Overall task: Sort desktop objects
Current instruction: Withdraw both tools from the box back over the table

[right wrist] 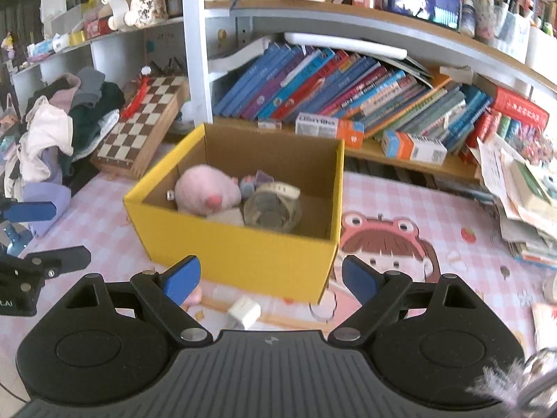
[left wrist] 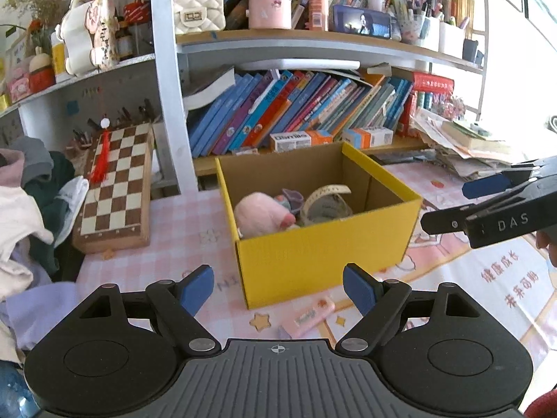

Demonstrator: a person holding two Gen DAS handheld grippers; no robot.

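**deskmess:** so where's everything sitting right now?

**tidybot_fan:** The yellow box is out on the pink checked desk mat, in front of the shelf's lower row of books. Inside it: a pink plush toy, a clear round jar wrapped with a pale band, and some small bluish bits between them that I can't make out.

**deskmess:** and the 2 grippers?

**tidybot_fan:** Both released, jaws wide apart, nothing between them. The left gripper hangs at the box's near corner, with a small pink eraser-like case on the mat just below that corner. The right gripper is by the box's near side, and a white charger plug lies on the mat between its fingers' line of view, touching neither pad.

**deskmess:** anything else on the desk?

**tidybot_fan:** A chessboard leans at the mat's left edge beside a heap of clothes, and a stack of papers slumps at the right edge.
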